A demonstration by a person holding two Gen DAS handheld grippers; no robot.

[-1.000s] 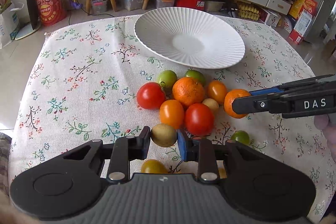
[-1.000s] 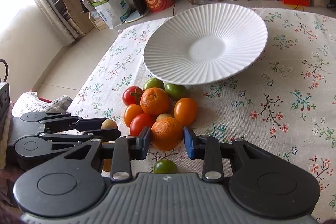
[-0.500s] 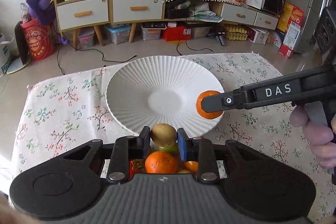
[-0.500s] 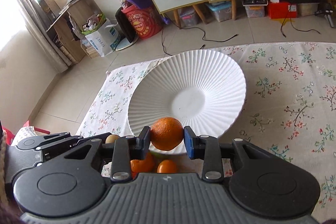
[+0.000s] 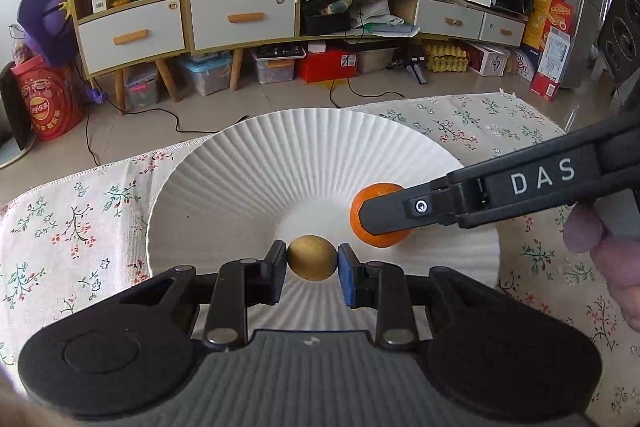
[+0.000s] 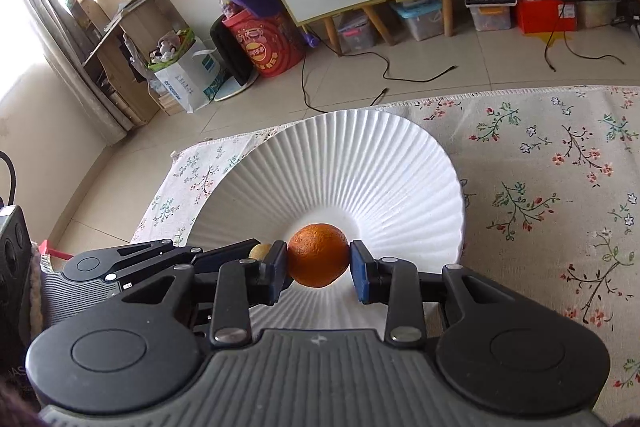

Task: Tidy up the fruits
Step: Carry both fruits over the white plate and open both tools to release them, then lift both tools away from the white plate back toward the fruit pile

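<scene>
Both round: dull-brown fruit (image 5: 312, 258), dimpled orange (image 6: 318, 255)

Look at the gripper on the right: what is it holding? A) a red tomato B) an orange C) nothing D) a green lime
B: the right gripper is shut on an orange, held above the white ribbed plate.

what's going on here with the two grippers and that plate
A person is sorting fruit with a handheld gripper in each hand. The left gripper is shut on a small brown fruit, and the right gripper is shut on an orange. Both hang over the white ribbed plate, which has no fruit resting in it.
</scene>
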